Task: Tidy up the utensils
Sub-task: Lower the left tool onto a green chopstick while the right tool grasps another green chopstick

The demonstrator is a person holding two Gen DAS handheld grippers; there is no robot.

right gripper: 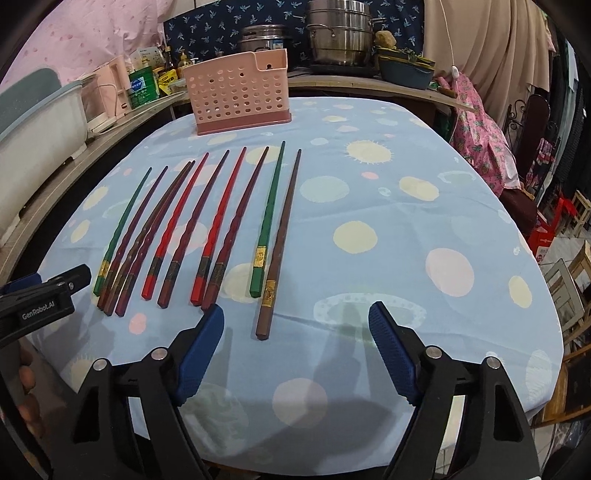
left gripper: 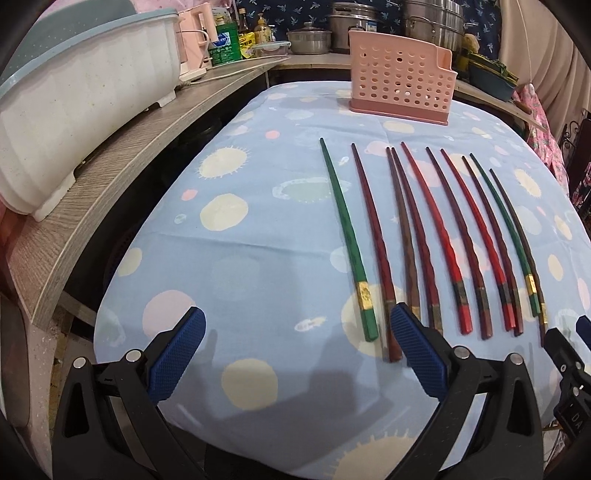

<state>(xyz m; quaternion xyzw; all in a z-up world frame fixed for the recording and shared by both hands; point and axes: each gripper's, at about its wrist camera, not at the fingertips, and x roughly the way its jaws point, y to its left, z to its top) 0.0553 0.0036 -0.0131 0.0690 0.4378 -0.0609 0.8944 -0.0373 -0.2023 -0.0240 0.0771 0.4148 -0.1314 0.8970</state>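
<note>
Pale blue cloth (left gripper: pixel 258 240) dotted with cream, pink and mint circles, spread over a rounded table and creased across the middle. Ten chopsticks (right gripper: pixel 192 229) laid on it in a loose row, tips toward the far edge: green, dark red, bright red and brown, most banded with gold near the thick end. Second and third pairs lying close, shafts nearly touching; brown outermost stick (right gripper: pixel 279 243) set a little nearer than its green neighbour (right gripper: pixel 267 218). Pink perforated holder (left gripper: pixel 402 81) upright at the far edge of the cloth, well apart from the stick tips.

Grey wood-grain shelf (left gripper: pixel 122 147) curving round the table's left and back. On it: white ribbed tub with a blue-grey rim (left gripper: pixel 85 110), pink kettle (left gripper: pixel 194 40), green bottle (left gripper: pixel 223 44), steel pots (right gripper: pixel 338 33) (stacked, lidded). Dark blue patterned fabric behind the pots, beige curtain (right gripper: pixel 476 48) at right, pink floral cloth (right gripper: pixel 476 133) below it.

Left gripper (left gripper: pixel 297 328) low over the near edge, jaws parted wide, nothing between the blue pads, right pad just beside the thick ends of the leftmost sticks. Right gripper (right gripper: pixel 295 325) likewise agape and holding nothing, brown stick's end lying between the pads without touching either.
</note>
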